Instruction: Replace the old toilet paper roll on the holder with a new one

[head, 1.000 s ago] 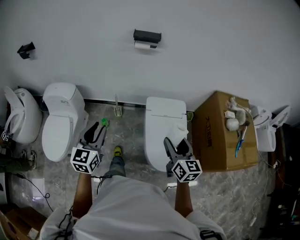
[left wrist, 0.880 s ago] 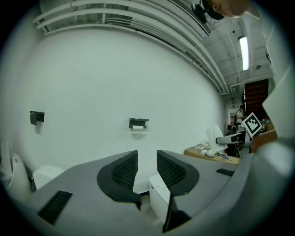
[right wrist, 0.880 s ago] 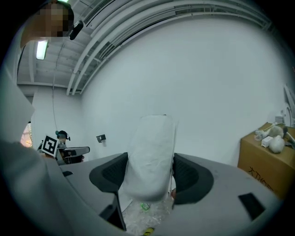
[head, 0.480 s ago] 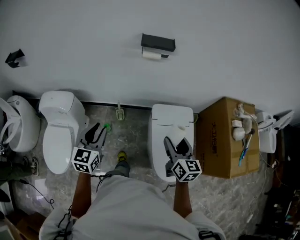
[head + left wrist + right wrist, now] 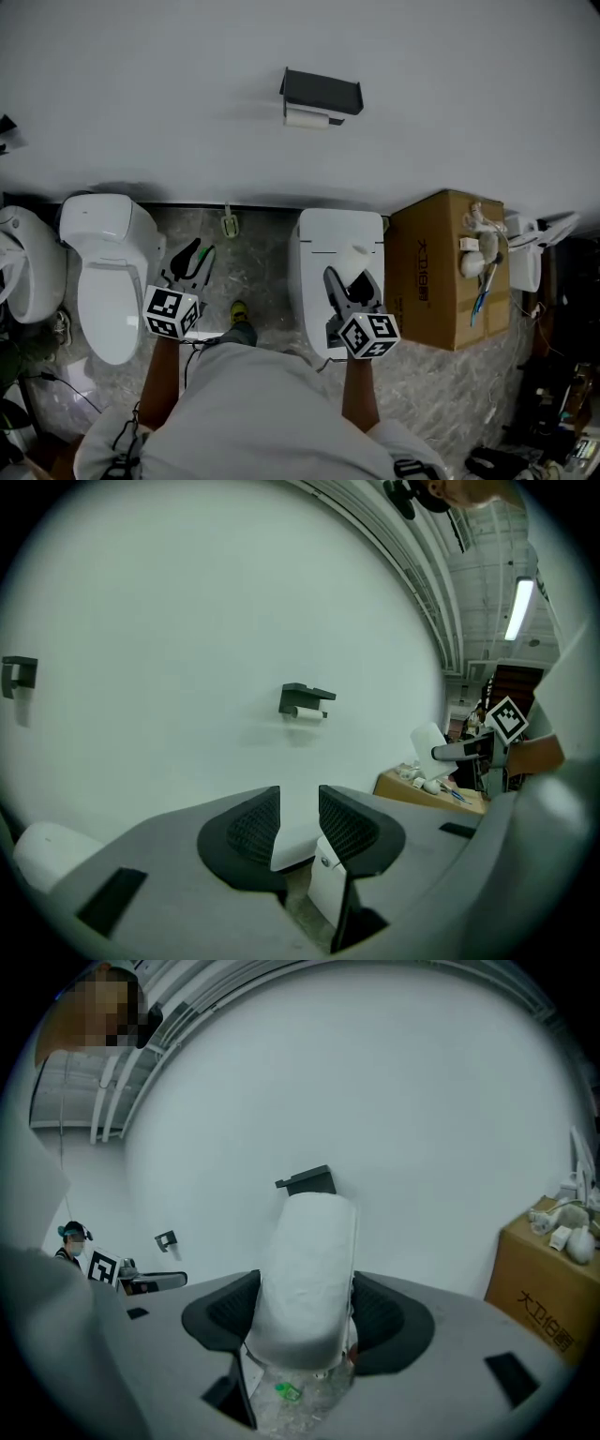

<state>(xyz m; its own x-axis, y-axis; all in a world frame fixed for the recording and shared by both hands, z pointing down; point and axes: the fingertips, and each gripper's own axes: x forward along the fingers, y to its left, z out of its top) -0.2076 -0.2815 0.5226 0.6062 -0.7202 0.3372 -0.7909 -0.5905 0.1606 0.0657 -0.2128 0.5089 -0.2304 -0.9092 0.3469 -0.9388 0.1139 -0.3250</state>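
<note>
Change, holder: the black wall holder (image 5: 322, 91) shows larger and lower in the head view than a second ago; the person has come nearer to it.
Change, surroundings: the small black wall fitting (image 5: 4, 125) far left of the holder has slid almost off the head view's left edge. The middle toilet (image 5: 337, 239) now stands straight under the holder.
Change, grippers: both sit at the same spots in the head view as before; grips unchanged.
Holder, contents: old roll (image 5: 306, 118), thin and white, hangs under the holder's black top, touching it.
New roll (image 5: 307, 1274): well below the holder and apart from it, over the middle toilet's lid.
Right gripper (image 5: 302, 1309): pinching the new roll, both pads pressed on its sides, pointing towards the holder.
Left gripper (image 5: 298, 819): jaws partly spread, nothing between them; below and left of the holder, well apart from it.
Cardboard box (image 5: 427, 291): below and right of the holder, just beside the middle toilet; flaps shut, inside not visible.
Box, on top: a clutter of white items (image 5: 473, 246) and a blue-handled tool (image 5: 481, 298); kinds too small to tell.
Left toilet (image 5: 103, 272): below and left of the holder, lid down.
</note>
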